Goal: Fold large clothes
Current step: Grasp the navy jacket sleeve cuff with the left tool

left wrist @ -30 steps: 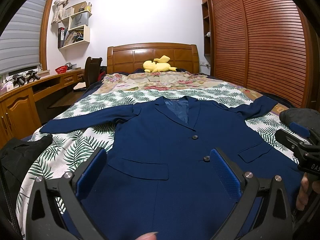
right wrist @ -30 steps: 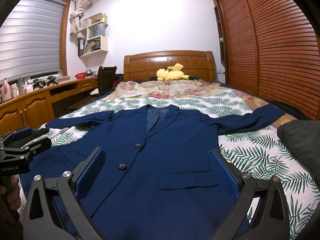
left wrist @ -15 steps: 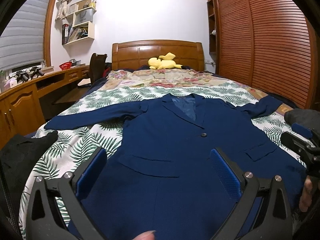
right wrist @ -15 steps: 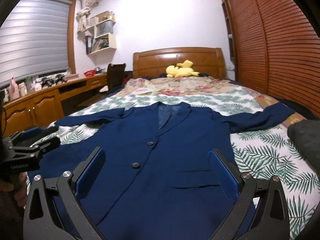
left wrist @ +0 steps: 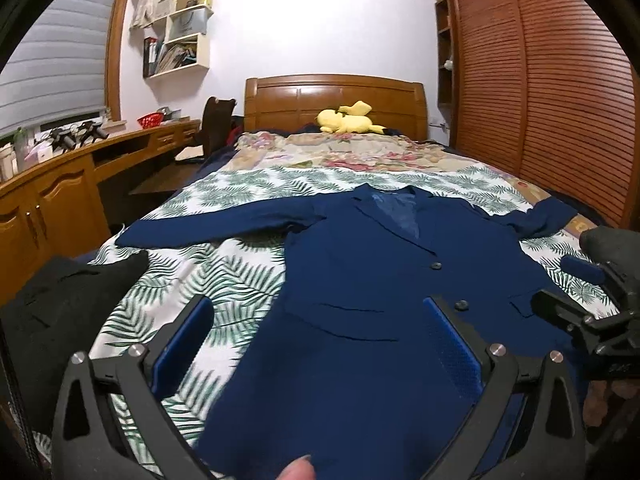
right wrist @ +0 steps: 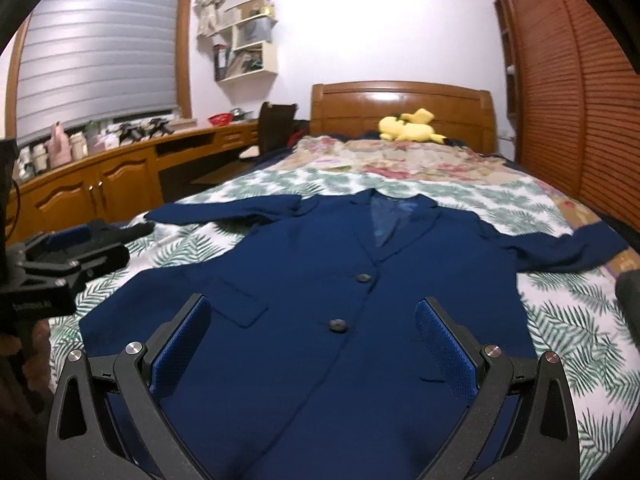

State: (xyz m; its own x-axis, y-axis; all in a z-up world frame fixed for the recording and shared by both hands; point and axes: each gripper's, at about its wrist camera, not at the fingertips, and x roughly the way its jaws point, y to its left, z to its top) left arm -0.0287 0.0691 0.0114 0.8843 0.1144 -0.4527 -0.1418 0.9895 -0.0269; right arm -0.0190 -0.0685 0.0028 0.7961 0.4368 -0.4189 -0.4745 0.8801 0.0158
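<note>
The bed (left wrist: 256,184) carries the navy jacket (left wrist: 360,280) spread flat, front up, collar toward 12 o'clock, hem toward 6, sleeves out toward 9 and 3. Left gripper (left wrist: 316,344) and right gripper (right wrist: 312,340) hover above the hem, fingers spread, holding nothing.

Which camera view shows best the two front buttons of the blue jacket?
The right wrist view: both buttons of the blue jacket lie central and unobstructed. In the left wrist view they appear smaller, off to the right, the lower one close to a gripper finger.
</note>
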